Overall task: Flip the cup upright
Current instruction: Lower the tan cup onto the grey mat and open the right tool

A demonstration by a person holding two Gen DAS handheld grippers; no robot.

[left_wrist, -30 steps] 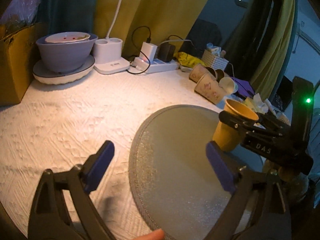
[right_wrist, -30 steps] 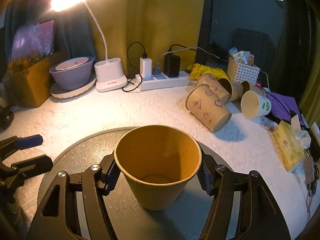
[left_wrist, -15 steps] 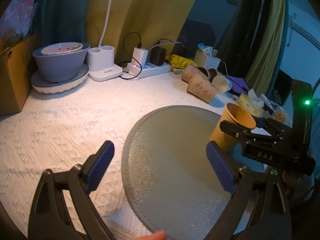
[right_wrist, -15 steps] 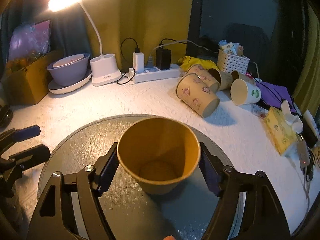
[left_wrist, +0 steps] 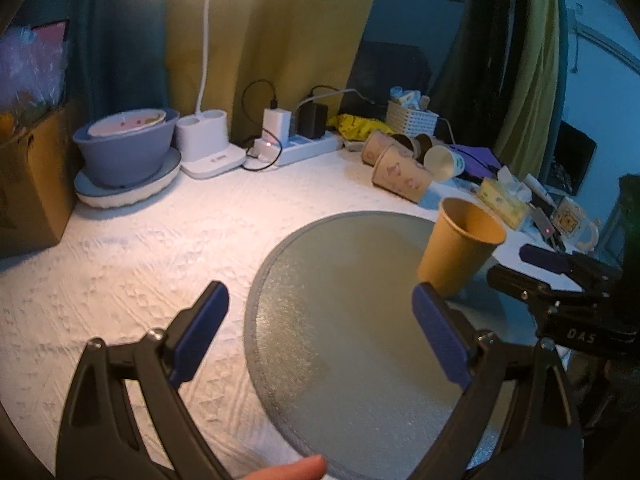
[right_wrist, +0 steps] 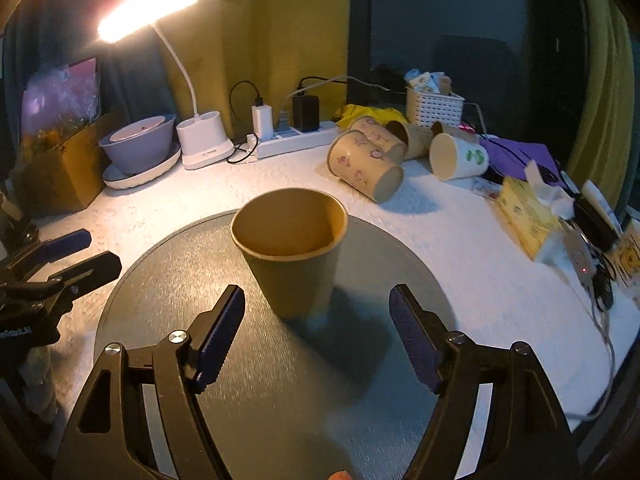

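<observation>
A tan paper cup (right_wrist: 294, 252) stands upright, mouth up, on the round grey mat (right_wrist: 248, 380). It also shows at the right of the left wrist view (left_wrist: 460, 248). My right gripper (right_wrist: 318, 330) is open and empty, with the cup just beyond its fingertips and apart from them. It shows from the side in the left wrist view (left_wrist: 528, 266), to the right of the cup. My left gripper (left_wrist: 320, 330) is open and empty over the mat's near-left edge (left_wrist: 256, 320), and shows at the left of the right wrist view (right_wrist: 82, 254).
Several paper cups (right_wrist: 368, 164) lie on their sides behind the mat, beside a white basket (right_wrist: 434, 106). A power strip (right_wrist: 296, 140), a desk lamp base (right_wrist: 204, 142), a purple bowl on a plate (right_wrist: 138, 148) and a cardboard box (right_wrist: 56, 176) line the back. A tissue pack (right_wrist: 528, 216) lies right.
My right gripper has let go of the cup, opened and drawn back from it. The cup now stands free on the mat. My left gripper stayed open and shifted slightly.
</observation>
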